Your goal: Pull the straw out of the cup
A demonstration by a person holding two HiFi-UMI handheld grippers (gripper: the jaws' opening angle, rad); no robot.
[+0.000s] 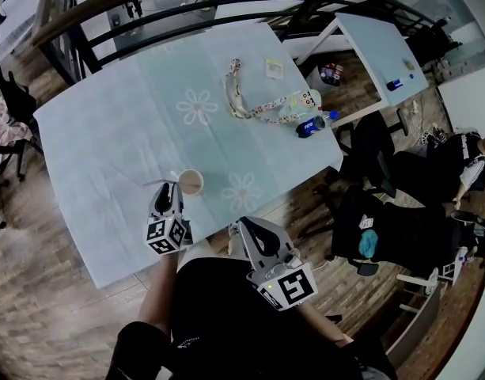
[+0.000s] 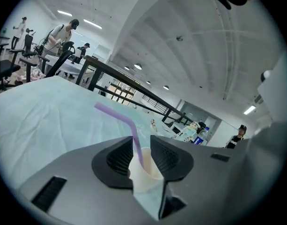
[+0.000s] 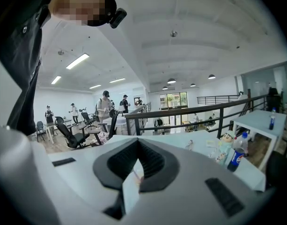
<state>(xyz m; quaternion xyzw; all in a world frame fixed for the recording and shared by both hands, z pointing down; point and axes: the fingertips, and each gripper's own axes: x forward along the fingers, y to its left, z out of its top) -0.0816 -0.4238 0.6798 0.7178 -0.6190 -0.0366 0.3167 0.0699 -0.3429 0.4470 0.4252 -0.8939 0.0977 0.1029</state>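
Left tongs (image 2: 142,142): jaws stand apart and grip nothing. The upright shaft of the purple straw (image 2: 120,116) rises through the gap between the pads; whether a pad touches it cannot be told. Above its bend, the straw angles off to the left in the left gripper view. Its lower end sits in the white cup (image 2: 145,172), which shows just beyond the jaw tips.

Right tongs (image 3: 137,142): jaws closed, tips meeting. In the head view these tongs (image 1: 240,228) hang off the desk edge, near the person's body.

The cup (image 1: 191,182) stands upright on the pale blue desk (image 1: 107,149), close to the near edge, just beside the left tongs (image 1: 167,187). A bottle (image 1: 311,125) and a patterned strap (image 1: 246,105) lie well apart, toward the far right corner.
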